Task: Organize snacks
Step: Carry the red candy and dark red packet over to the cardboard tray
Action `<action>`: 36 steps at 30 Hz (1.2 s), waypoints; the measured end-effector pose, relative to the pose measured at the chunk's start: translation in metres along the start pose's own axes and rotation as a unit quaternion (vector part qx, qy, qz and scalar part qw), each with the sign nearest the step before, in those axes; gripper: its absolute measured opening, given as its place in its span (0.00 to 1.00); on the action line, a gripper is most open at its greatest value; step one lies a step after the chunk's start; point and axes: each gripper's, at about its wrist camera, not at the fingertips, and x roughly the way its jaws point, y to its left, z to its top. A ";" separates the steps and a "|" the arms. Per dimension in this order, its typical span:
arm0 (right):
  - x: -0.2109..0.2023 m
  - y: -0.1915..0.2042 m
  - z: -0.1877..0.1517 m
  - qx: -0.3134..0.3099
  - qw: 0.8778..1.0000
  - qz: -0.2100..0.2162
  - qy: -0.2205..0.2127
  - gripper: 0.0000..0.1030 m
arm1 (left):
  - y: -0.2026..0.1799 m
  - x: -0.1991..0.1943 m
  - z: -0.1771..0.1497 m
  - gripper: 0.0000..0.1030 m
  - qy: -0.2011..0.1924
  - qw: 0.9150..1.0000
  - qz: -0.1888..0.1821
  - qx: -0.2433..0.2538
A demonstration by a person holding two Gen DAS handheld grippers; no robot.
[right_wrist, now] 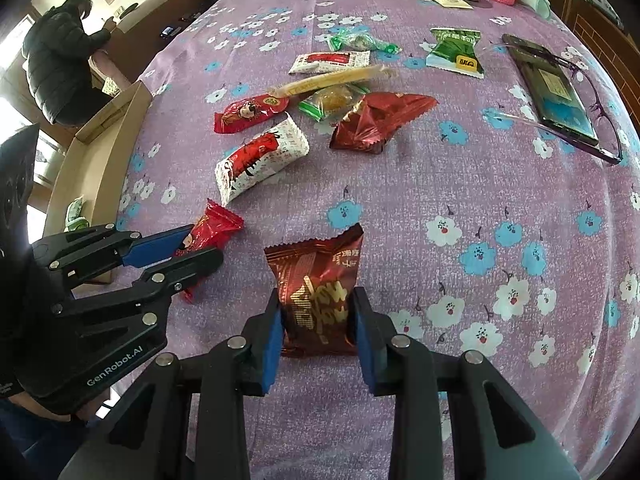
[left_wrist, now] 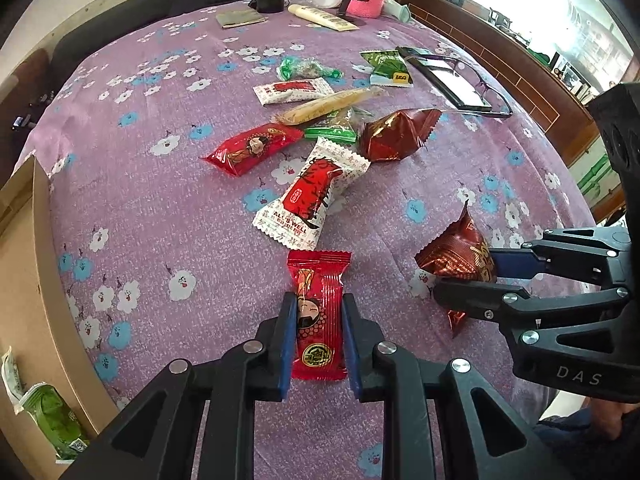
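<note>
My left gripper (left_wrist: 318, 300) is shut on a bright red snack packet (left_wrist: 318, 276) printed with a cartoon face, and its blue pads press both long sides. Just to its right, my right gripper (left_wrist: 466, 276) is shut on a dark red foil packet (left_wrist: 452, 252). In the right wrist view that foil packet (right_wrist: 316, 268) stands between the pads of my right gripper (right_wrist: 317, 296), with my left gripper (right_wrist: 204, 246) and its red packet (right_wrist: 218, 220) to the left. Both sit low over the purple flowered tablecloth (left_wrist: 160, 208).
Several more snacks lie in a heap mid-table, among them a white and red packet (left_wrist: 316, 196) and a dark red pouch (left_wrist: 394, 136). An open cardboard box (left_wrist: 24, 248) at the left edge holds a green packet (left_wrist: 52, 408). A phone (left_wrist: 448, 78), glasses, a tube and a pink cup sit farther back.
</note>
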 end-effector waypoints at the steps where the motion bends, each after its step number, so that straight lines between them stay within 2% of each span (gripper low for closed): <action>1: 0.000 0.000 0.000 0.001 1.000 0.001 -0.001 0.30 | -0.001 0.000 0.000 0.21 -0.001 1.000 0.002 0.000; 5: -0.001 -0.002 -0.001 0.001 1.000 0.001 -0.003 0.30 | -0.006 0.002 0.000 0.25 0.000 1.000 0.013 0.015; 7: 0.000 -0.001 -0.001 0.000 1.000 0.001 -0.003 0.30 | -0.011 0.003 0.000 0.39 0.001 1.000 0.010 0.025; 10: -0.001 -0.002 -0.001 -0.002 1.000 -0.002 -0.002 0.30 | -0.023 0.004 -0.002 0.43 0.002 0.998 0.029 0.053; 12: -0.001 -0.002 -0.001 -0.003 1.000 -0.001 -0.002 0.30 | -0.022 0.004 -0.002 0.39 -0.001 0.998 0.027 0.048; 13: -0.001 -0.002 -0.001 -0.002 1.000 -0.001 -0.002 0.30 | -0.019 0.003 -0.002 0.28 -0.003 0.999 0.030 0.044; 15: -0.002 -0.001 -0.001 -0.001 1.000 -0.003 -0.003 0.30 | -0.013 0.001 -0.002 0.19 -0.007 0.999 0.032 0.028; 22: -0.013 0.001 -0.002 -0.003 1.000 -0.009 -0.023 0.30 | -0.008 -0.008 -0.006 0.19 -0.024 0.999 0.041 0.008; 27: -0.018 0.005 -0.003 -0.010 0.999 -0.008 -0.032 0.30 | -0.009 -0.023 -0.006 0.19 -0.058 0.996 0.069 0.015; 36: -0.023 0.010 -0.006 -0.013 0.999 -0.007 -0.040 0.30 | -0.004 -0.034 -0.008 0.19 -0.079 0.991 0.110 0.015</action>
